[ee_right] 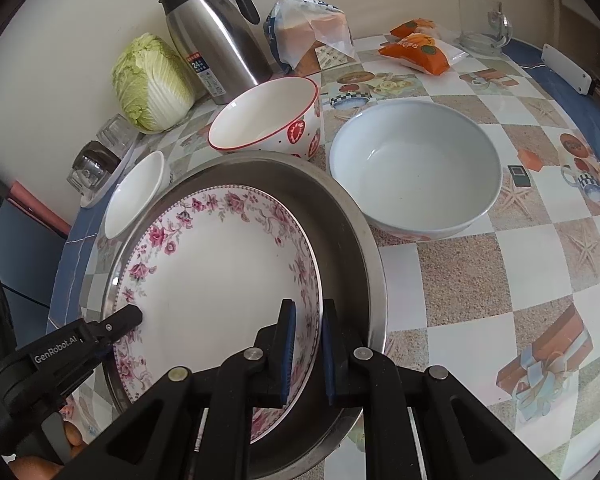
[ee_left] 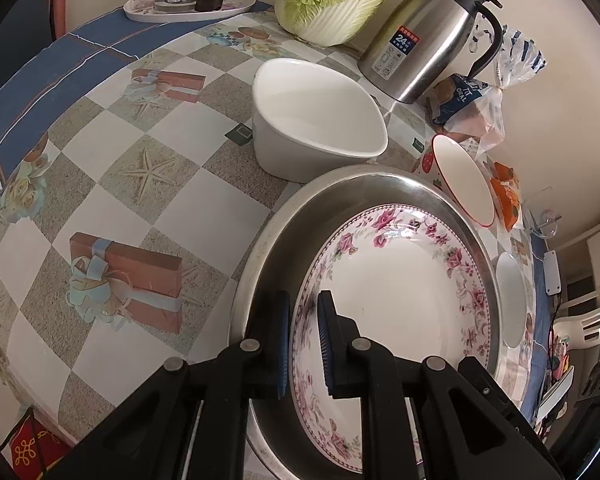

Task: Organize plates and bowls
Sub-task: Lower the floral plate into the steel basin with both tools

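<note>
Nearest both cameras, the floral plate (ee_right: 216, 276) sits inside the steel pan (ee_right: 340, 240), tilted so its right edge rides up the pan wall. Right gripper (ee_right: 308, 354): jaws narrowed either side of the plate's right rim, one pad inside the plate, one outside; whether the pads actually press the rim, cannot tell. Left gripper (ee_left: 303, 350): same arrangement on the opposite rim, jaws narrowed with a slim gap, contact likewise not resolvable; its tip also shows in the right wrist view at the plate's left edge.

Plate: white porcelain, pink rose border, glossy, shallow, looks clean and unchipped as far as visible.

Just beyond the pan: strawberry bowl (ee_right: 268, 120) (red rim, upright), large pale bowl (ee_right: 416, 172) to its right, both close beside the pan. On the other side, a small white dish (ee_right: 134, 196) near the pan edge and a white tub (ee_left: 316, 124).

Farther back along the wall: thermos jug (ee_right: 216, 36), cabbage (ee_right: 152, 84), bread bag (ee_right: 308, 28).

Progress, as judged: early. One plate nested in the pan, and possibly not yet settled flat. Three bowls plus the small dish lie loose on the tablecloth (ee_right: 500, 280), none stacked. Grouping or nesting those appears to be the remaining work
</note>
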Demonstrator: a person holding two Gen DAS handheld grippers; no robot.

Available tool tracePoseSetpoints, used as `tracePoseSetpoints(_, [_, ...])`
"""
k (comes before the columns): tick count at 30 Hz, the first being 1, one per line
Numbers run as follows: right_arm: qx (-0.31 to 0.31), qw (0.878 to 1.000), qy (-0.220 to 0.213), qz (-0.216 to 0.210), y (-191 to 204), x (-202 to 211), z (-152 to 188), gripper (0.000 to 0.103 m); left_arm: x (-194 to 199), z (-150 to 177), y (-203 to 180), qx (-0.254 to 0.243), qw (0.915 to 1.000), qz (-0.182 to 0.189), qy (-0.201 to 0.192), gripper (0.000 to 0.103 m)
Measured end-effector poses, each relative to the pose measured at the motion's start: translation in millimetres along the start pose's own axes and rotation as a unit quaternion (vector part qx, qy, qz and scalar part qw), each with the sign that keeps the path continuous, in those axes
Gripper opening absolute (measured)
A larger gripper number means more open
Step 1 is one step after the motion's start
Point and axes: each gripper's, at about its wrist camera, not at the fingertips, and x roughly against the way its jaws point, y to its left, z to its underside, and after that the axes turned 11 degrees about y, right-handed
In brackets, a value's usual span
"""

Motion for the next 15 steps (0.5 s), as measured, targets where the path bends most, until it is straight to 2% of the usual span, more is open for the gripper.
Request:
tracePoseSetpoints(10, [-0.001, 1.000, -0.001, -0.001, -1, 1, -1, 0.013, 1, -1, -5, -0.006, 0.9999, -0.016, 0.002, 0.016])
tracePoseSetpoints(15, [0.003, 0.999, -0.030, 0.012, -1, 15, -1, 0.015, 9, -1, -9, -0.016, 0.9994, -0.027, -0.016, 0.016])
